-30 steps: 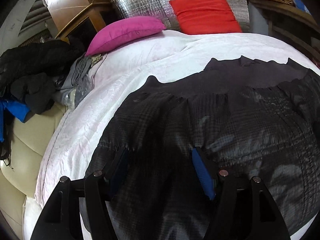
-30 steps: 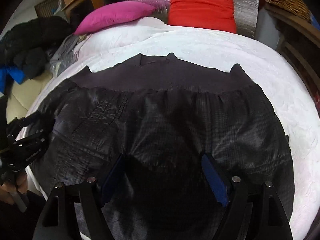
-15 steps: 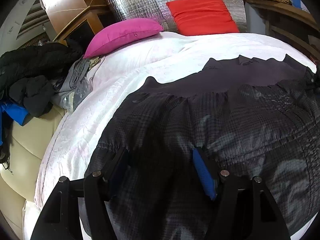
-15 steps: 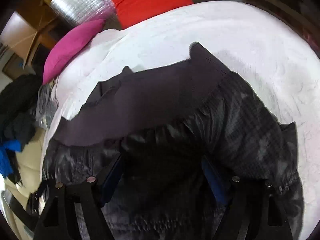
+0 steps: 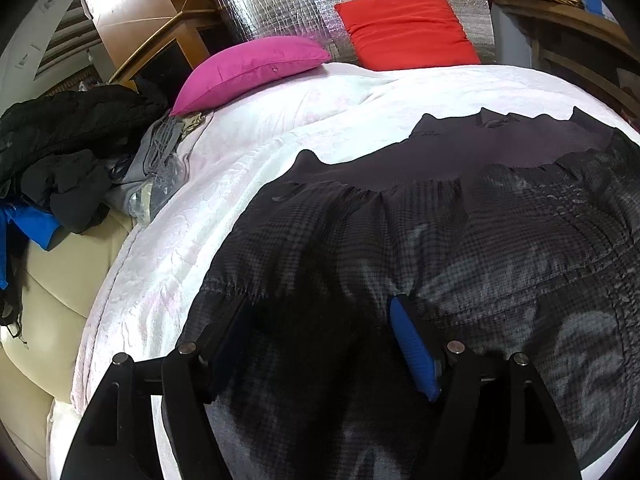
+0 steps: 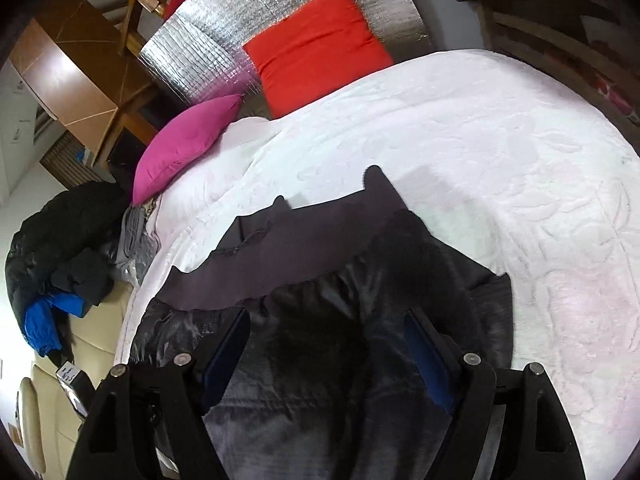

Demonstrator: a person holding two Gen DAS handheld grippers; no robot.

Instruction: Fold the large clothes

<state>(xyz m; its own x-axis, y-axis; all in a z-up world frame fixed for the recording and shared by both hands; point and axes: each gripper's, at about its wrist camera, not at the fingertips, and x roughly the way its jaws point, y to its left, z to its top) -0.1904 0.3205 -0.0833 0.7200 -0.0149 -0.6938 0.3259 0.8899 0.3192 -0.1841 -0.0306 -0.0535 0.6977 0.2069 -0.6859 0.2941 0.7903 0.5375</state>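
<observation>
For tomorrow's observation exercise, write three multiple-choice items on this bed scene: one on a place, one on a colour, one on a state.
1. Where does the pile of dark clothes lie?
A. Off the bed's left edge
B. On the red cushion
C. In the wicker basket

2. What colour is the pillow beside the red cushion?
A. Green
B. Magenta
C. Yellow

3. How are the left gripper's jaws?
A. Shut on the pillow
B. Open over the jacket
C. Shut on the bedspread

Answers:
1 A: the pile of dark clothes sits left of the white bedspread.
2 B: the pillow by the red cushion is magenta.
3 B: the left gripper shows a wide gap, with the dark jacket beneath.
</observation>
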